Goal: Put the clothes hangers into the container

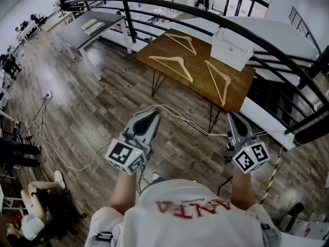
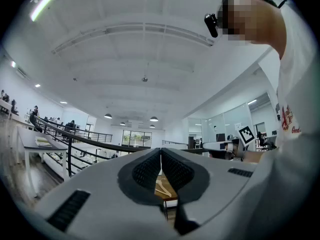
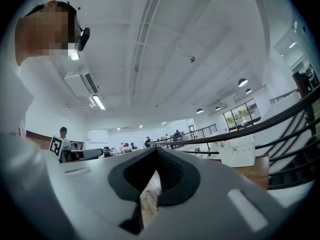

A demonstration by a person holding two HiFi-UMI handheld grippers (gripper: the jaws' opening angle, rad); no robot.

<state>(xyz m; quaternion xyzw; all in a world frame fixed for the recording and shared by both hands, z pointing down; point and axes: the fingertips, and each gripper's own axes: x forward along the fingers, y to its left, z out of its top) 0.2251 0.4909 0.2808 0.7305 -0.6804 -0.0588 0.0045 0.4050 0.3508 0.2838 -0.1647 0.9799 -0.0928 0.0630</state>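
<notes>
While held level above the wood floor (image 1: 92,112): left gripper (image 1: 152,114) and right gripper (image 1: 232,116), jaws pressed together, nothing between them.
Table (image 1: 199,71): ahead, well apart from both grippers.
Hangers: three wooden clothes hangers (image 1: 175,62) lie flat on it.
Container (image 1: 232,48): white, on the far corner, beyond the hangers.

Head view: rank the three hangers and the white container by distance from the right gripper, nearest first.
1. right-hand hanger: right end of the table, just ahead of the right gripper.
2. white container, far right corner, and middle hanger, along the near edge to the left: too close to call.
3. far hanger: far left corner.
</notes>
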